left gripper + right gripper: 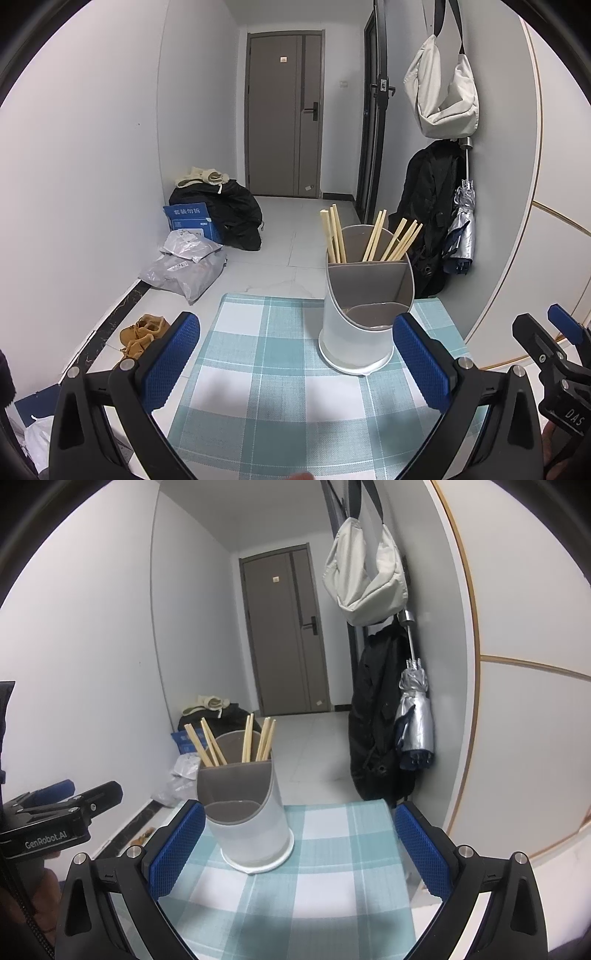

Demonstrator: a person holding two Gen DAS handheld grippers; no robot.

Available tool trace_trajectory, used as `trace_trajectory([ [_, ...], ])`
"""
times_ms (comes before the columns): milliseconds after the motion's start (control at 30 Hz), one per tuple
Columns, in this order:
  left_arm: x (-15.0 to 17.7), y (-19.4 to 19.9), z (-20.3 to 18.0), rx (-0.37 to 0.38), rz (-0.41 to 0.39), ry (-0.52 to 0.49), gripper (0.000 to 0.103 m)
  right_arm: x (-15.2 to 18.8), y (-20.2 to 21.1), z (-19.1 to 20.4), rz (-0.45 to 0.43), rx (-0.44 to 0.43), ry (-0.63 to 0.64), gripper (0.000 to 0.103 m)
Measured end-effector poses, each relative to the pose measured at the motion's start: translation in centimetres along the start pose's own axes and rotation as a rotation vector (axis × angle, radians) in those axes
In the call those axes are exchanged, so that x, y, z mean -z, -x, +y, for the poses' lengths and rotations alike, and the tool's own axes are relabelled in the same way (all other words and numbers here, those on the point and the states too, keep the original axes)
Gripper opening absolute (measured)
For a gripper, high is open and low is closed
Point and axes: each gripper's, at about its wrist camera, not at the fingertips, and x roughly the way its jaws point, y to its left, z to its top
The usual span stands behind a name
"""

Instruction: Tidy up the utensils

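A white utensil holder (356,332) with a grey divided inside stands on the teal checked tablecloth (266,369). Several wooden chopsticks (373,236) stand in its rear compartment; the front compartment looks empty. It also shows in the right wrist view (247,823), with the chopsticks (236,742). My left gripper (295,354) is open and empty, just in front of the holder. My right gripper (299,845) is open and empty, the holder near its left finger. The right gripper also shows at the left view's right edge (557,354); the left gripper also shows at the right view's left edge (62,808).
The table (332,849) is small, with floor beyond its far edge. On the floor at left lie grey parcels (184,269), a blue box (192,219), a black bag (225,210) and brown shoes (144,332). A white bag (443,92), dark coat (428,218) and umbrella (461,229) hang at right.
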Motion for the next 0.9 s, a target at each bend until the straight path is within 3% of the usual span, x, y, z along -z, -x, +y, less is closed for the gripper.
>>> trace_trajectory([
  [900, 0.44, -0.23, -0.43, -0.001, 0.013, -0.014, 0.102, 0.19, 0.19, -0.18, 0.003, 0.022, -0.003, 0.103],
])
